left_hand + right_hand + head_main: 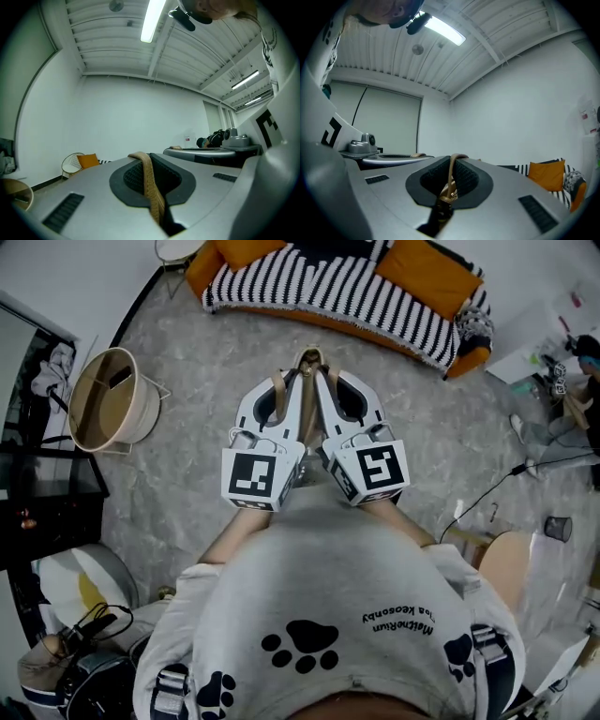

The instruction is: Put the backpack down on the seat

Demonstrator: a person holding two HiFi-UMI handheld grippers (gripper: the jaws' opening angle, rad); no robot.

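Only tan straps of the backpack show; its body is hidden under my grippers. In the head view my left gripper [279,382] and right gripper [330,381] are held side by side over the grey floor, pointing at the sofa [347,292] with its striped throw and orange cushions. The left gripper [148,174] is shut on a flat tan strap [149,183]. My right gripper [451,174] is shut on a thinner tan strap [452,171] with a brass clasp [449,193]. A strap end [309,356] sticks out between the two tips.
A round wooden bin [108,399] stands at the left beside a black shelf [47,507]. A white wire chair [178,251] is by the sofa's left end. A black cable [487,493] crosses the floor at the right, near a wooden stool [506,563].
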